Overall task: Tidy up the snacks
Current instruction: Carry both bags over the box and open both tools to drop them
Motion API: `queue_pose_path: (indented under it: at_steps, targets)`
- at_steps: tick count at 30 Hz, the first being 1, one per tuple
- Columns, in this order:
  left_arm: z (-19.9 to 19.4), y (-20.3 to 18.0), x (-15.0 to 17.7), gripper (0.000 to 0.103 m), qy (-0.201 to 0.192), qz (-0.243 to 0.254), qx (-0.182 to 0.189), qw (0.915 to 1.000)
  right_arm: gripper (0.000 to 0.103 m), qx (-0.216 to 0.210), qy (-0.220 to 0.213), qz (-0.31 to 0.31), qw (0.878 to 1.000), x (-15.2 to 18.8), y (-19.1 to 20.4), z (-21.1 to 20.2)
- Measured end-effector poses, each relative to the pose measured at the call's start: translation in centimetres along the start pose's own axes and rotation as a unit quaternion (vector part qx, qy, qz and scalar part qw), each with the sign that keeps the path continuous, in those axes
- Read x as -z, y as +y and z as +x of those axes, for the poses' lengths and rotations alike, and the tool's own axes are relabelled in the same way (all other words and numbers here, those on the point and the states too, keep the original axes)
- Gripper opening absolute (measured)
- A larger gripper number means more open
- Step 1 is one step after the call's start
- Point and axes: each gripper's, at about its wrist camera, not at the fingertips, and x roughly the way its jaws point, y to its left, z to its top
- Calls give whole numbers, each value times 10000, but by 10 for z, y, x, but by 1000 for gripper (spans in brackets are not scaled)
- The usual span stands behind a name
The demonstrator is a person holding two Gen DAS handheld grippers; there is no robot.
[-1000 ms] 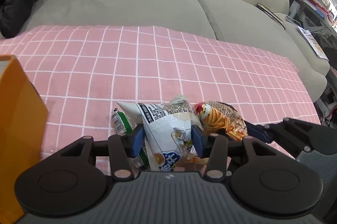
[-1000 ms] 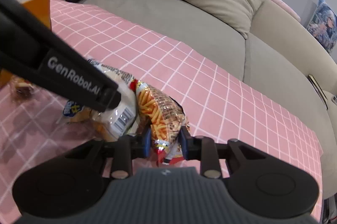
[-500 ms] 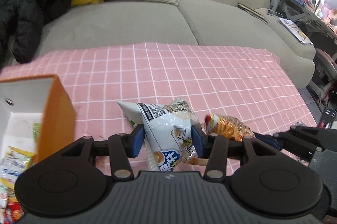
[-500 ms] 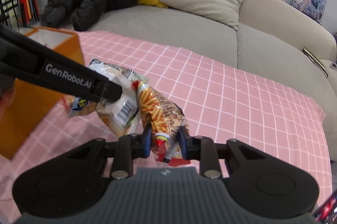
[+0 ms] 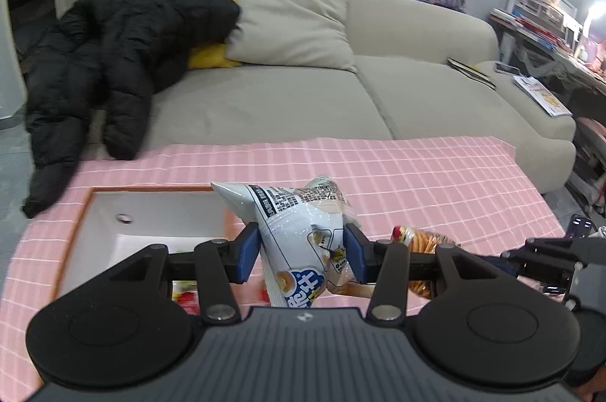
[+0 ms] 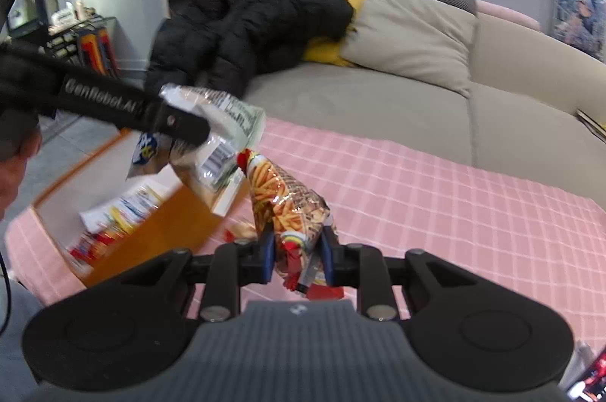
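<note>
My left gripper (image 5: 301, 250) is shut on a white and blue snack bag (image 5: 299, 220), held in the air over the near right edge of an orange box (image 5: 151, 189). The box is white inside and holds several snack packets (image 6: 113, 220). My right gripper (image 6: 297, 254) holds an orange bag of stick snacks (image 6: 288, 201) by its lower end, its jaws closing tighter on it. That bag hangs above the pink checked cloth, just right of the white bag (image 6: 216, 141). The left wrist view shows the orange bag (image 5: 420, 239) to the right of my left gripper.
The pink checked cloth (image 5: 416, 175) covers the table. Behind it stands a beige sofa (image 5: 284, 99) with a black jacket (image 5: 125, 53) and a cushion (image 5: 291, 19). A cluttered desk (image 5: 549, 35) is at the far right. A person's hand (image 6: 15, 167) shows at the left edge.
Both grippers have risen with their bags and moved toward the orange box. The box's open top now lies below the left gripper. The green packet on the cloth is out of sight.
</note>
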Motion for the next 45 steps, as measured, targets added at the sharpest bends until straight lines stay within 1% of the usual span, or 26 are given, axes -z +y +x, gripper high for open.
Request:
queue_pose_path:
  at_steps: [6, 9, 14, 17, 20, 23, 25, 28, 30, 36, 42, 45]
  targets:
    - [-21, 53, -4, 54, -44, -102, -439, 9990, 20, -479, 0, 53, 9988, -32, 30, 13]
    - [-21, 79, -4, 54, 35, -88, -707, 9975, 20, -740, 85, 81, 9972, -47, 49, 26]
    - [-1, 109, 1, 54, 409, 5, -1021, 9939, 20, -1046, 285, 130, 9940, -70, 83, 58]
    - [14, 118, 9, 54, 598, 281, -1215, 9904, 20, -1093, 408, 66, 9932, -79, 102, 81]
    - [30, 125, 13, 54, 769, 519, -1359, 9864, 19, -1091, 563, 48, 9924, -83, 112, 105]
    - [46, 132, 16, 54, 876, 672, -1424, 9836, 19, -995, 739, -124, 9922, -85, 123, 132]
    - [57, 138, 17, 54, 970, 691, -1413, 9828, 18, -968, 868, -275, 9911, -85, 130, 149]
    - [77, 146, 19, 54, 1175, 766, -1461, 9793, 18, -861, 1009, -729, 9885, -84, 141, 171]
    - [86, 148, 22, 54, 1281, 867, -1447, 9773, 16, -842, 1097, -923, 9861, -86, 146, 183]
    - [108, 156, 28, 54, 1607, 1133, -1307, 9717, 16, -882, 1183, -1518, 9773, -88, 158, 206]
    - [124, 164, 32, 55, 1789, 1082, -1134, 9713, 14, -752, 1316, -1964, 9687, -83, 165, 228]
    - [130, 166, 33, 55, 1853, 1066, -1169, 9699, 14, -737, 1296, -2081, 9667, -80, 165, 236]
